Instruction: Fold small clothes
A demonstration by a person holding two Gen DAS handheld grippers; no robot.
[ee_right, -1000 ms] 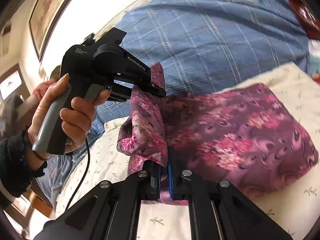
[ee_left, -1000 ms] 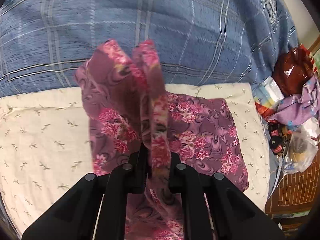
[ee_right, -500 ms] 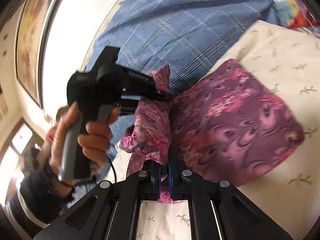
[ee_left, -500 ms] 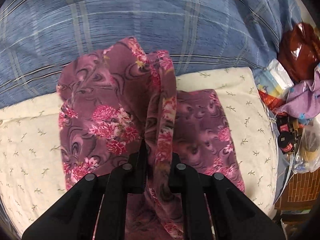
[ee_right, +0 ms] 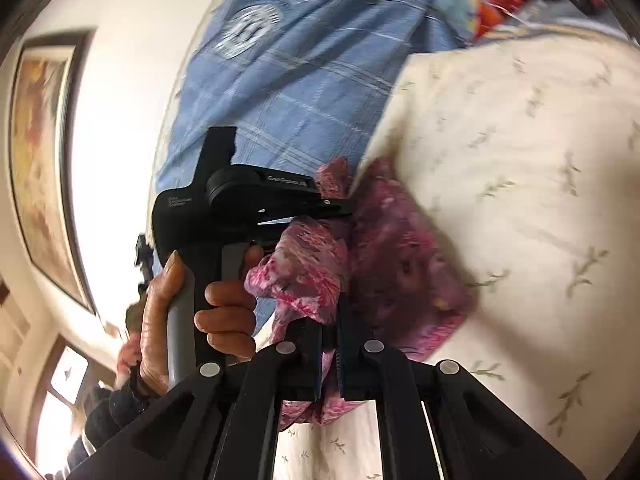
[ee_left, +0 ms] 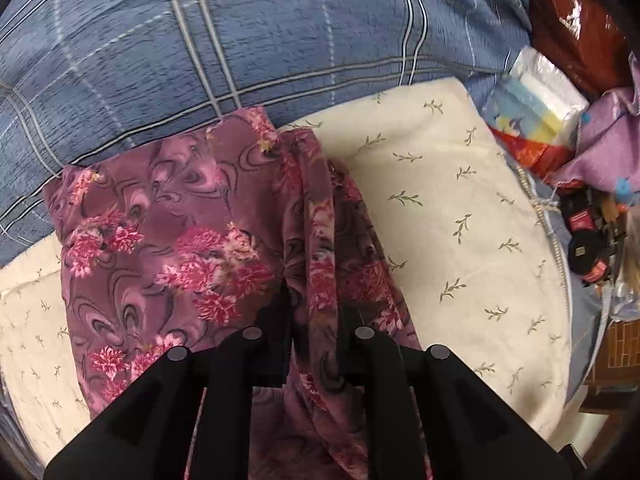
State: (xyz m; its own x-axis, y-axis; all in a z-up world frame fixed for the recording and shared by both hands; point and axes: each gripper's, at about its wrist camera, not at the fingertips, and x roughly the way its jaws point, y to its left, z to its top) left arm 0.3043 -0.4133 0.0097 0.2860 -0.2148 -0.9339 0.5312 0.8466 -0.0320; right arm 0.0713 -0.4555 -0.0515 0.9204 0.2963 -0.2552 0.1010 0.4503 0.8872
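Note:
A small purple garment with pink flowers lies on a cream leaf-print pad. My left gripper is shut on a bunched fold of the garment, low over the pad. My right gripper is shut on another edge of the same garment. The left gripper, held in a hand, shows in the right wrist view, close beside the right one. The garment is folded over on itself, its left half spread flat.
A blue plaid blanket lies behind the pad. At the right edge lie a dark red bag, a plastic packet, lilac cloth and small clutter. A framed picture hangs on the wall.
Both grippers have carried the held garment edge across toward the left and down. The garment's raised fold now lies lower and flatter; more bare pad shows at right.

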